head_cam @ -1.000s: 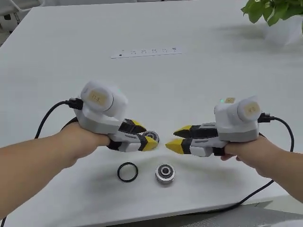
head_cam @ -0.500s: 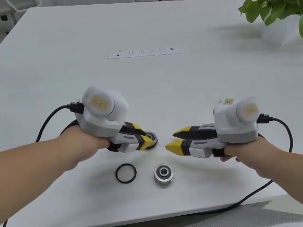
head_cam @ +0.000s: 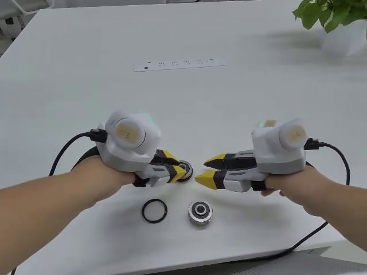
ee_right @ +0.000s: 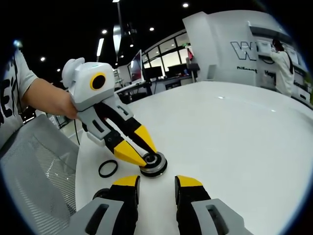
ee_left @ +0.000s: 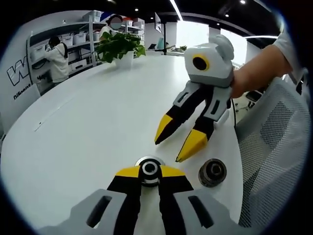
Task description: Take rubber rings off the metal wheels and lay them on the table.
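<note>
In the head view the person's left hand (head_cam: 106, 172) grips the left claw (head_cam: 175, 170), which points toward 3 o'clock low over the white worktop (head_cam: 86, 74). Its yellow-tipped jaws are clenched on a metal wheel (head_cam: 183, 169) that sits right at their tips. The left gripper view shows the same grasp, with the left claw (ee_left: 149, 172) pinching the metal wheel (ee_left: 149, 168) from both sides and the round face and bore turned up toward the camera. From the right gripper view the left claw (ee_right: 142, 151) reaches in from 10 o'clock and the metal wheel (ee_right: 154, 164) sits flat, bore up, with a dark band round its rim. Whether it touches the worktop cannot be told. At 7 o'clock from the left claw a black rubber ring (head_cam: 154, 210) lies flat on the worktop, well clear of both claws; in the right gripper view the rubber ring (ee_right: 108, 168) lies at 9 o'clock of the wheel. Just beside it at 3 o'clock a second wheel (head_cam: 200, 211) lies flat, bore up – the left gripper view has this second wheel (ee_left: 212, 172) near 4 o'clock of the clamped one. The right claw (head_cam: 209, 170) points toward 9 o'clock at the metal wheel, near it but apart, its jaws released and holding nothing. The left gripper view shows the right claw (ee_left: 175, 145) spread above the wheel, and in its own view the right claw (ee_right: 157, 182) gapes just short of it.
</note>
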`<action>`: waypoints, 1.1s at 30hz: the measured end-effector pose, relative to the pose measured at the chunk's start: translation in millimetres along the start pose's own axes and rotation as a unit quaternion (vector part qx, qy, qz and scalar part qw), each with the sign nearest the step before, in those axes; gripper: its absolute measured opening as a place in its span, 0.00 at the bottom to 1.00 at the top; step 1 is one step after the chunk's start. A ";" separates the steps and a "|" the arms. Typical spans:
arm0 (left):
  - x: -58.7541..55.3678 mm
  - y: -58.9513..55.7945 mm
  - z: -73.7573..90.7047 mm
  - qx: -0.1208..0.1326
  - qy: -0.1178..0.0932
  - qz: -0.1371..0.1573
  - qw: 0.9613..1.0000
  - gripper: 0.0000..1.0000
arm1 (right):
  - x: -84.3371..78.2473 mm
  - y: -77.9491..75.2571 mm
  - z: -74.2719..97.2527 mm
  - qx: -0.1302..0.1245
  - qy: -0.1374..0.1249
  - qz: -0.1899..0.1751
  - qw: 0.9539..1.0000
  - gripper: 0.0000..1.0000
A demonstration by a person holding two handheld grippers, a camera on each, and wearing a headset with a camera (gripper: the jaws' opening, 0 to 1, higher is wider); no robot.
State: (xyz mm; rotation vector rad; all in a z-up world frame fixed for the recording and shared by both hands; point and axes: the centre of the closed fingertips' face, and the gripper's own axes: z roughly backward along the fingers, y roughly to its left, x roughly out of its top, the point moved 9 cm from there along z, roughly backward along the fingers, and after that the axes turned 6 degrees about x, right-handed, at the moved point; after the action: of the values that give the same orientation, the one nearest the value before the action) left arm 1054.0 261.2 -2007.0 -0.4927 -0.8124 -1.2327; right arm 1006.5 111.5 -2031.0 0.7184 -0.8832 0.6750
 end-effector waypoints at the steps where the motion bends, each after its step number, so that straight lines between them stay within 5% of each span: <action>1: 0.1 0.2 0.1 0.000 0.000 0.000 1.000 0.08 | 0.1 0.6 -2.1 0.002 0.001 0.002 1.000 0.26; 17: -3.2 -0.5 -0.2 0.009 -0.010 0.009 1.000 0.08 | 5.3 1.3 -23.0 0.009 0.017 0.025 1.000 0.26; 33: -4.1 -0.8 -1.1 0.013 -0.011 0.008 1.000 0.08 | 1.2 3.6 -18.7 0.001 0.022 0.039 0.999 0.15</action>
State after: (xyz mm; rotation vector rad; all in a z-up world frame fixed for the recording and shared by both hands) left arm 1053.1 262.8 -2010.9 -0.4912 -0.8404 -1.2013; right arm 1012.5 128.5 -2037.3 0.6712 -0.8740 0.7581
